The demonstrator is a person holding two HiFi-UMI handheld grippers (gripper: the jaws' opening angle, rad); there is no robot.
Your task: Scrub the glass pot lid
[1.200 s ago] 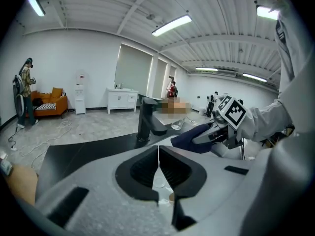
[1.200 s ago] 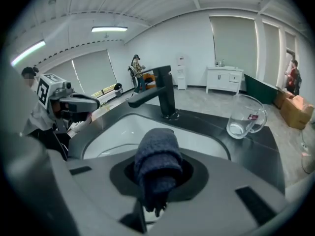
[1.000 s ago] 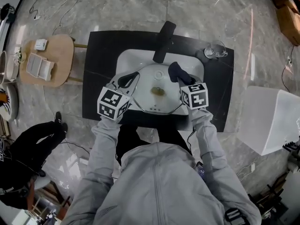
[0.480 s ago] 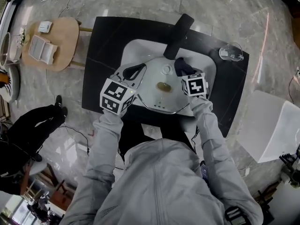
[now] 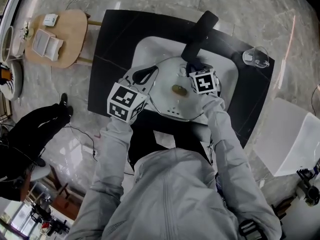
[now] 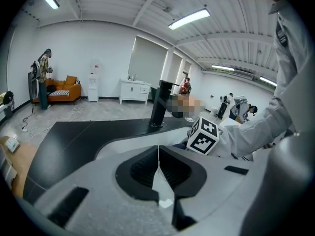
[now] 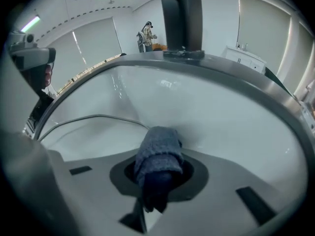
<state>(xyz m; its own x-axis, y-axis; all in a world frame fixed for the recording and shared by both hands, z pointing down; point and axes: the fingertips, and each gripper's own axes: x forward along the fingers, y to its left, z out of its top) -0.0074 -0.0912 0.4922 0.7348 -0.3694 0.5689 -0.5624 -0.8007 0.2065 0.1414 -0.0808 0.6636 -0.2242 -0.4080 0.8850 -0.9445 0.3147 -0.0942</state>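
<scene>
The glass pot lid (image 5: 167,101) lies tilted in the white sink (image 5: 141,49), with a brown spot near its middle. My left gripper (image 5: 145,76) is at the lid's left edge; in the left gripper view my left gripper (image 6: 158,154) is shut on the lid's thin rim (image 6: 158,157). My right gripper (image 5: 192,67) is over the lid's far right part, close to the black faucet (image 5: 199,34). In the right gripper view my right gripper (image 7: 157,177) is shut on a folded dark blue cloth (image 7: 158,159), with the lid's metal rim (image 7: 88,118) curving to its left.
The sink sits in a black counter (image 5: 114,39). A glass (image 5: 256,58) stands at the counter's far right corner. Left of the counter is a wooden stool (image 5: 70,46) with white items; a white box (image 5: 295,134) stands on the floor at right. A person in black (image 5: 30,139) crouches at left.
My right gripper with the cloth has slid across the lid, away from me and toward the faucet. The left gripper has kept its hold on the lid's rim.
</scene>
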